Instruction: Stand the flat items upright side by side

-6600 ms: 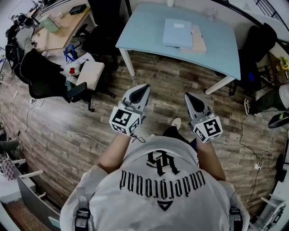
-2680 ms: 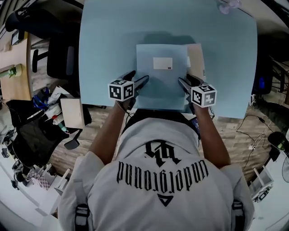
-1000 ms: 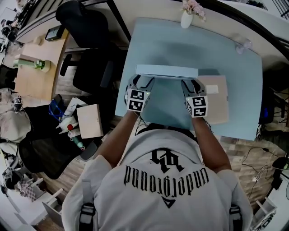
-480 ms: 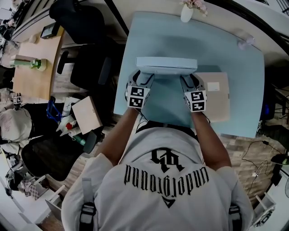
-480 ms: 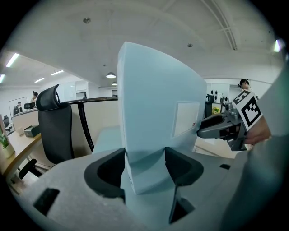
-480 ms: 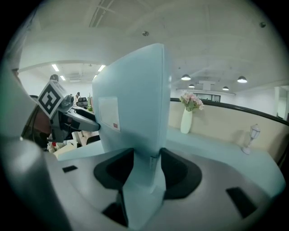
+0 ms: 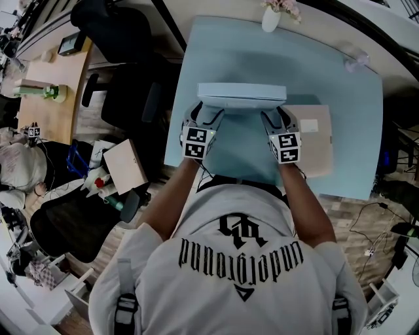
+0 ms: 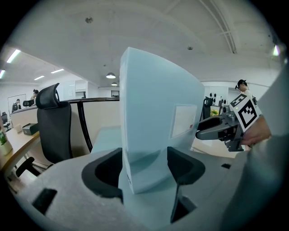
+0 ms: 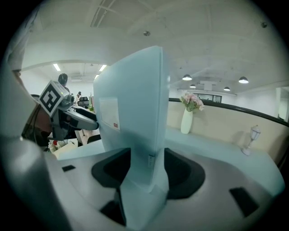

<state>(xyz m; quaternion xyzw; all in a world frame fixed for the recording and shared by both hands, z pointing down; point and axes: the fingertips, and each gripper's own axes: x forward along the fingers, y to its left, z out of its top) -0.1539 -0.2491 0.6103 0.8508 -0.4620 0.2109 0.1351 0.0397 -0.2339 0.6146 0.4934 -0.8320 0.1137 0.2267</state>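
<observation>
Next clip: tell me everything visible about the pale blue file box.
The pale blue file box is slim and smooth, cardboard-looking, with a white label on one broad face. It stands upright on one edge on the blue table. The left gripper and right gripper straddle its two ends; their jaws have just been opening. A tan flat item lies right of it.

- Upright on its edge on the blue surface [image 7: 350, 111]: pale blue folder [image 7: 241, 95].
- At its two ends: left tongs [image 7: 209, 112] and right tongs [image 7: 272, 115], jaws just opening, folder between them.
- Flat just right: beige folder [image 7: 317, 147].
- At far edge: vase [image 7: 270, 18].
</observation>
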